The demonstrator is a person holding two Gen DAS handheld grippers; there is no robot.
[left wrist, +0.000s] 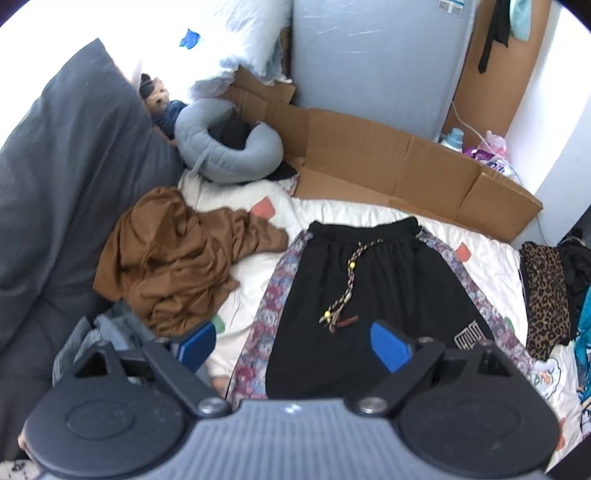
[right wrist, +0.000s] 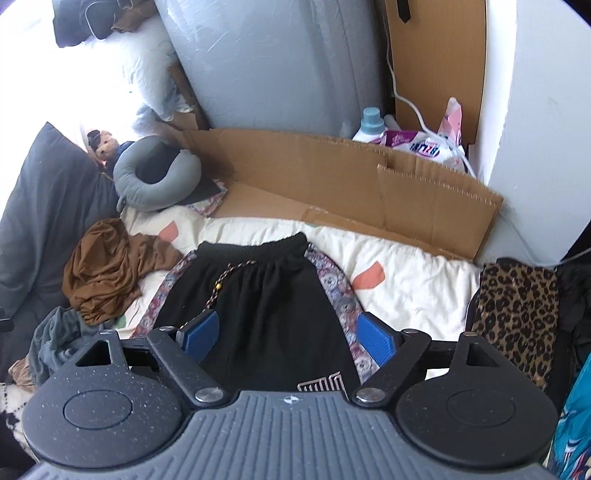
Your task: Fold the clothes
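Bed with cream quilt, coral patches; flattened cardboard along far edge; grey plastic-wrapped mattress upright behind; white wall at right; dark grey pillow at left; grey neck pillow near it; overexposed window light upper left.

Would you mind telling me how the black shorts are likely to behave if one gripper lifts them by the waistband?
The black shorts lie flat with a gathered waistband, so they will probably hang limp and sag. The thin-looking fabric suggests they are light. The beaded drawstring lies loose on top and would likely dangle or swing.
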